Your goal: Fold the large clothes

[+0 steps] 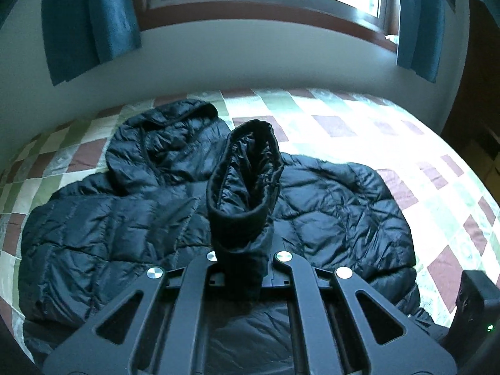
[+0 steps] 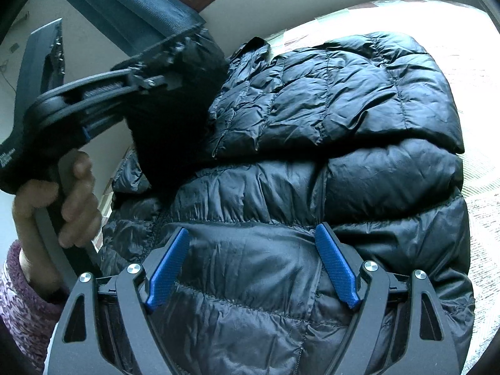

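A black quilted puffer jacket (image 1: 103, 218) lies spread on the bed, hood (image 1: 162, 131) toward the window. My left gripper (image 1: 242, 259) is shut on the jacket's sleeve cuff (image 1: 247, 172), which stands up from the jaws with its opening facing the camera. In the right wrist view the left gripper (image 2: 162, 75) holds that sleeve above the jacket's left side. My right gripper (image 2: 253, 265) is open, its blue pads (image 2: 168, 265) just above the jacket's body (image 2: 343, 109), holding nothing.
The bed has a checked quilt (image 1: 343, 125) of green, white and maroon squares. A window with blue curtains (image 1: 87, 22) is on the wall behind. A dark wooden piece of furniture (image 1: 478, 93) stands at the right. The person's hand (image 2: 75, 193) grips the left tool.
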Motion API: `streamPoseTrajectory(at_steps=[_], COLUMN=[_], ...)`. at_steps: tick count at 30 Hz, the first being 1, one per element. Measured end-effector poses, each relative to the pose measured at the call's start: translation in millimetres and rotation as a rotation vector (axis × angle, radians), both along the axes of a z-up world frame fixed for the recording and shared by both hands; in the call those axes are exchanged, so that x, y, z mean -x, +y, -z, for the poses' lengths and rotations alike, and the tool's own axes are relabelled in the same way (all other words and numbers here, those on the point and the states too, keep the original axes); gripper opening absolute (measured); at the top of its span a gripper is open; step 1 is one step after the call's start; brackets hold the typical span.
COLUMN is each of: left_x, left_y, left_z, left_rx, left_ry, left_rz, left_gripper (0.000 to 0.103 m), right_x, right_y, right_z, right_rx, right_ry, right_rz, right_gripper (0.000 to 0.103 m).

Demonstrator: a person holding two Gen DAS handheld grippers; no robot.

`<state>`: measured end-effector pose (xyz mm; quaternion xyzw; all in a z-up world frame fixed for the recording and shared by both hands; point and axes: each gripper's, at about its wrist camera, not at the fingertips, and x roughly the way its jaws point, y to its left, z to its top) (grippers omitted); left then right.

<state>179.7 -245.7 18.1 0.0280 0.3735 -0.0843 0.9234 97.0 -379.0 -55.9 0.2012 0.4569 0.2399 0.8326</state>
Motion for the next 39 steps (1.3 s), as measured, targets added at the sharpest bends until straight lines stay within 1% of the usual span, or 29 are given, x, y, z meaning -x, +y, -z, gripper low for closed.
streamPoseTrajectory(at_steps=[7, 11, 15, 18, 20, 21, 23, 24, 26, 28, 30, 34, 37, 39], left_x=[-2, -1, 3, 8, 12, 15, 19, 22, 25, 28, 32, 44, 56, 63], left_y=[-11, -13, -14, -13, -9, -6, 0, 4, 8, 12, 16, 34, 57, 83], left_z=[24, 34, 38, 34, 29, 25, 18, 14, 9, 6, 1, -10, -14, -15], left_rx=[-0.008, -0.002, 0.012, 0.033, 0.065, 0.079, 0.104, 0.121, 0.132, 0.156, 0.164, 0.193, 0.185, 0.171], left_ry=[0.054, 0.069, 0.078, 0.068, 0.060, 0.053, 0.038, 0.027, 0.019, 0.019, 0.003, -0.022, -0.041, -0.054], left_rz=[0.033, 0.036, 0.049, 0.063, 0.074, 0.077, 0.080, 0.081, 0.081, 0.098, 0.100, 0.098, 0.082, 0.053], left_gripper=[0.004, 0.004, 0.004, 0.006, 0.012, 0.013, 0.023, 0.026, 0.038, 0.044, 0.046, 0.052, 0.055, 0.056], right_x=[0, 0, 0, 0, 0, 0, 0, 0, 0, 0, 0, 0, 2, 4], right_y=[0, 0, 1, 0, 0, 1, 0, 1, 0, 0, -1, -7, -12, -14], right_z=[0, -1, -1, 0, -1, 0, -1, -1, -1, -2, -3, -4, -10, -16], right_rx=[0.000, 0.000, 0.000, -0.001, -0.001, -0.002, -0.001, -0.001, -0.003, -0.005, -0.014, -0.076, -0.113, -0.120], right_ry=[0.000, 0.000, 0.000, 0.001, 0.000, 0.000, 0.000, 0.000, 0.000, 0.000, -0.003, -0.002, -0.007, -0.012], right_rz=[0.000, 0.000, 0.000, 0.000, 0.000, 0.000, 0.000, 0.000, -0.001, -0.001, -0.001, 0.005, 0.017, 0.026], right_gripper=[0.082, 0.082, 0.082, 0.082, 0.082, 0.082, 0.082, 0.082, 0.082, 0.082, 0.082, 0.082, 0.082, 0.082])
